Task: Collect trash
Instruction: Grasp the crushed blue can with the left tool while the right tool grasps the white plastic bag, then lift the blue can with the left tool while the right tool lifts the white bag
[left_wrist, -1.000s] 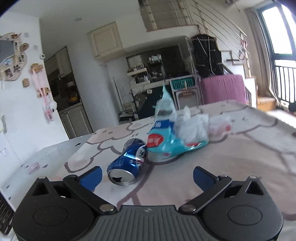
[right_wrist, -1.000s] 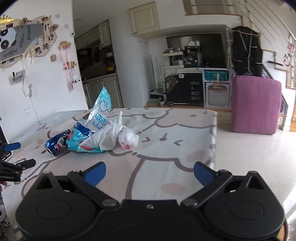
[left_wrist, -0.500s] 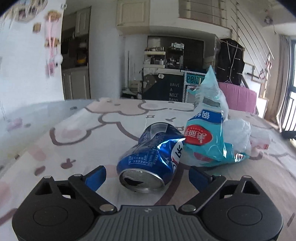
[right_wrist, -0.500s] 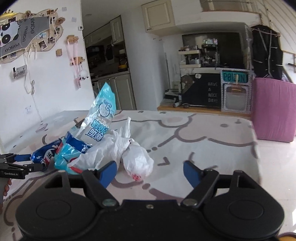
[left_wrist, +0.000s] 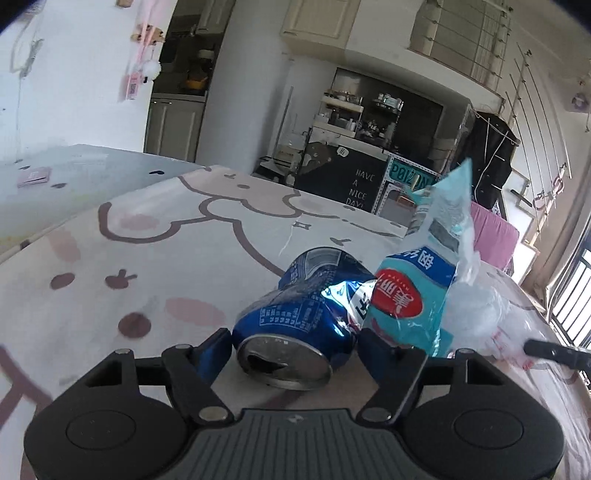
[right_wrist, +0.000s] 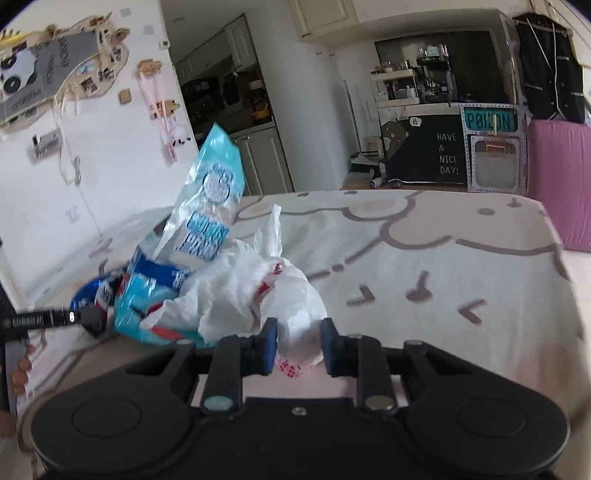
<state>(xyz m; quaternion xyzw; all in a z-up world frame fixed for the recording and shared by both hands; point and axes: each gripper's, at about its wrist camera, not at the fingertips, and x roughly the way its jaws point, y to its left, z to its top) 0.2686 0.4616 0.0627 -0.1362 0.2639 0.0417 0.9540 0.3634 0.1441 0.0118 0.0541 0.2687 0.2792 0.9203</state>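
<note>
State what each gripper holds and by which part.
Left gripper: jaws closing around the can near its open end. Right gripper: jaws closing on the white bag at its near bulge.

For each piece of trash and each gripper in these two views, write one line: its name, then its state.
blue can: dented, lying on its side, tab end open.
teal wrapper: crumpled, empty, upper end sticking up.
white plastic bag: knotted and crumpled, on the tablecloth.
left gripper: closing, pads at the can's sides.
right gripper: closing, pinching the bag.
</note>
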